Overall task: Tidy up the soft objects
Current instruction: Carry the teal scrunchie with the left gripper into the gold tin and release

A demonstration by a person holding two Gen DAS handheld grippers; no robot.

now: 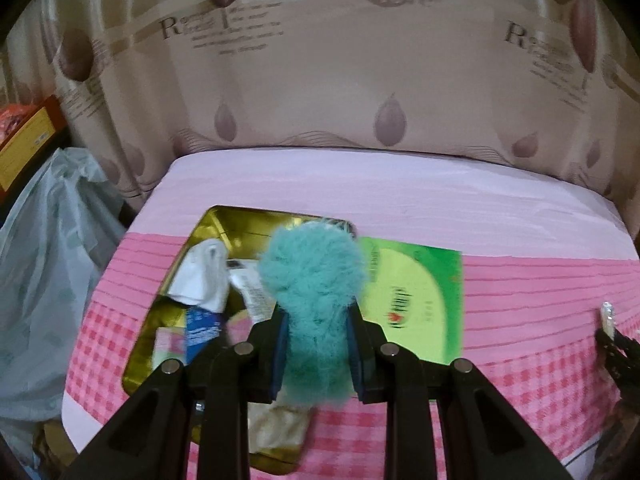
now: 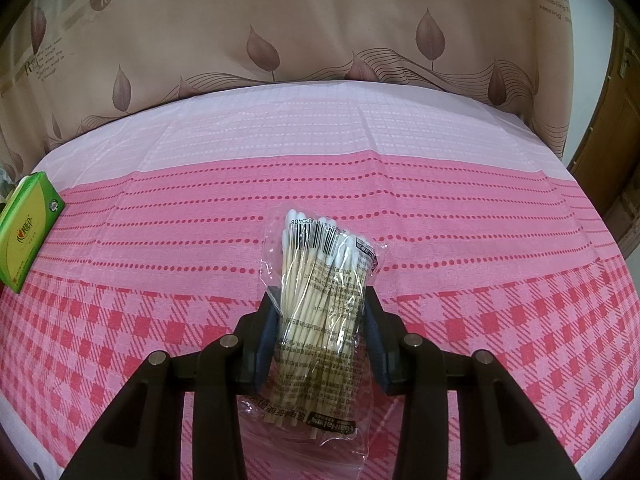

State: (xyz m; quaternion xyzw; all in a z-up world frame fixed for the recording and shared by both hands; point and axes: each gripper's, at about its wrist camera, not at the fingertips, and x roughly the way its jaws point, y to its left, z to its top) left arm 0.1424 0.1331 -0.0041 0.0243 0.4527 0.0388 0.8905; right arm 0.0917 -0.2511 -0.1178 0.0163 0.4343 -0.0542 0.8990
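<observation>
Clamping a fluffy teal pompom [image 1: 312, 280], the left gripper [image 1: 316, 344] is hovering over the gold metal tin [image 1: 224, 224] ahead; releasing comes next. The right gripper [image 2: 320, 336] is pinching a clear bag of cotton swabs [image 2: 320, 300].

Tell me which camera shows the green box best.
The left wrist view. There the green box lies with nearly its whole printed top showing, right of the gold tray; only its left edge is hidden behind the teal fluffy toy. The right wrist view shows it squeezed against the left edge, distorted.
</observation>
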